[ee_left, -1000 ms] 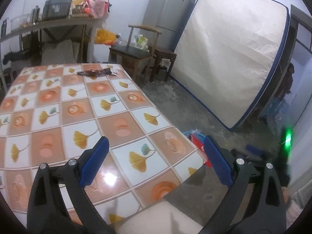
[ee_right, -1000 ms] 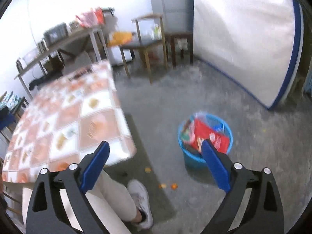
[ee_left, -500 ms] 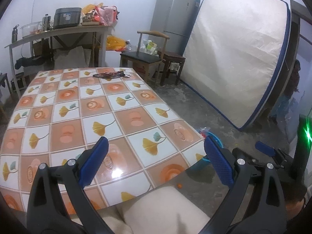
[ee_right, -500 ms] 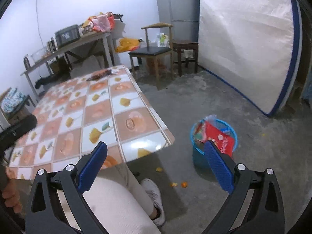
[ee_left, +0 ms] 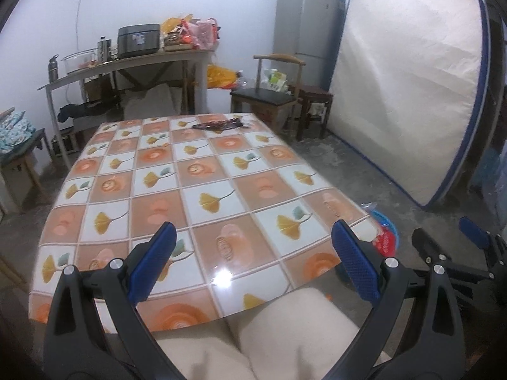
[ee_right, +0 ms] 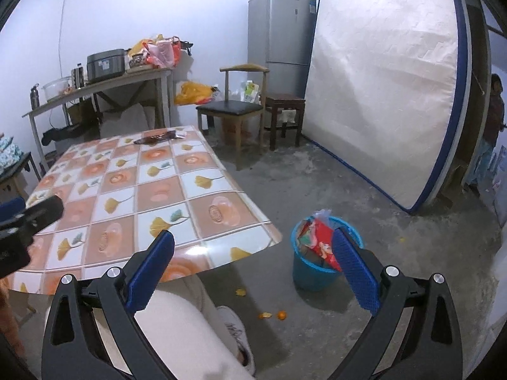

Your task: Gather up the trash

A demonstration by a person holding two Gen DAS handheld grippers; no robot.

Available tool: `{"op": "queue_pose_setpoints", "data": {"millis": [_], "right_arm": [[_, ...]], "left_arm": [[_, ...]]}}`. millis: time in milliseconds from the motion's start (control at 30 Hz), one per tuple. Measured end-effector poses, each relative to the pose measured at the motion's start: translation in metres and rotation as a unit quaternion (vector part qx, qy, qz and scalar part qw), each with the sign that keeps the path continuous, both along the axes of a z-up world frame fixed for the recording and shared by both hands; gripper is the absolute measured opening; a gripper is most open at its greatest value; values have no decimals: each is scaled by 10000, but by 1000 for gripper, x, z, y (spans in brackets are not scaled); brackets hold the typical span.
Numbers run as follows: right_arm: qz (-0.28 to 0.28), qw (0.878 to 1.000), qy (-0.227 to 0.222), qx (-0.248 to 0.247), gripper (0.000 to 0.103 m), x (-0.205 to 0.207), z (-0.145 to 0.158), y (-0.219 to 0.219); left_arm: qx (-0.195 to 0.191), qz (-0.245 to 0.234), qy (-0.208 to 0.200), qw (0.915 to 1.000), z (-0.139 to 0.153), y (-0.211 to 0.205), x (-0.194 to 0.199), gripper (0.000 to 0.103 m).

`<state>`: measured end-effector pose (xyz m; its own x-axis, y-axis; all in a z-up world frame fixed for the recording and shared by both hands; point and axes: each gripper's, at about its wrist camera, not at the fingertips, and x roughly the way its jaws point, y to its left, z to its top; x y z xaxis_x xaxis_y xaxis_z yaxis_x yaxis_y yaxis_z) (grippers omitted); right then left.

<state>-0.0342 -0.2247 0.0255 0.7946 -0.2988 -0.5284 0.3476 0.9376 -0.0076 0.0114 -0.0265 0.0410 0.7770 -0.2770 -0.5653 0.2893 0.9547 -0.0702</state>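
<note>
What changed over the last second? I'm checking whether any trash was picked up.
Nothing was picked up. Both cameras swung up and leveled out; the left gripper and right gripper stayed open and empty. The wrapper is still on the table, the blue bin unmoved.

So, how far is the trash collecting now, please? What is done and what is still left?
Done: the blue bin on the floor already holds red packets and other wrappers. In hand: nothing; the left gripper and right gripper are both open and empty. Left: the dark wrapper at the far end of the table, and orange scraps on the floor near the bin.
</note>
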Motion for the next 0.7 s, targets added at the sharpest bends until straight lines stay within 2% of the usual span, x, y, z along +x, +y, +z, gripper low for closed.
{"op": "queue_pose_setpoints", "data": {"millis": [433,700], "right_arm": [[-178,9998,19,-44,96,4,-3,3],[-522,9983,107,-254,96,7,-4,-5]], "left_arm": [[289,241,-106,9992,-3,0,-1,94],[280,291,-130,9991,-3,0,2,94]]}}
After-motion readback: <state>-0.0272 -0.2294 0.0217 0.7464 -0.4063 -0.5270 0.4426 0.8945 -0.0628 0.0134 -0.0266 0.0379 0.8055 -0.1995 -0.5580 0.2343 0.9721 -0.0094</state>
